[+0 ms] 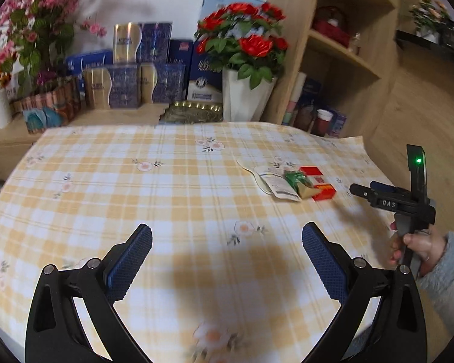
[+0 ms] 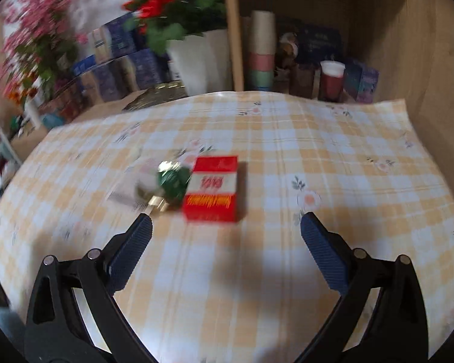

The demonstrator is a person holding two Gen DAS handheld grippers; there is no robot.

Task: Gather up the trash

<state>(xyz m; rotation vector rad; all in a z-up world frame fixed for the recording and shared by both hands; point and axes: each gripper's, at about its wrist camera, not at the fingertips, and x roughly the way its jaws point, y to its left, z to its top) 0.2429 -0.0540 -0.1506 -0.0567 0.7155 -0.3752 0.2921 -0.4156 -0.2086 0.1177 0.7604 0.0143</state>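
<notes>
A small pile of trash lies on the yellow checked tablecloth (image 1: 166,199): a red and white carton (image 2: 213,189), a crumpled green and gold wrapper (image 2: 171,181) and a white paper packet (image 1: 275,183). In the left wrist view the carton (image 1: 322,187) and the wrapper (image 1: 298,180) sit at the right, far ahead of my left gripper (image 1: 227,236), which is open and empty. My right gripper (image 2: 226,227) is open just short of the carton, nothing between its fingers. The left wrist view also shows the right gripper (image 1: 363,190) from the side, held by a hand (image 1: 414,246).
Behind the table stand a white pot of red flowers (image 1: 245,90), blue and gold boxes (image 1: 130,81), pink flowers (image 1: 30,30) and a gold tray (image 1: 193,112). A wooden shelf unit (image 1: 342,60) at the back right holds stacked cups (image 2: 261,51) and a red cup (image 2: 331,80).
</notes>
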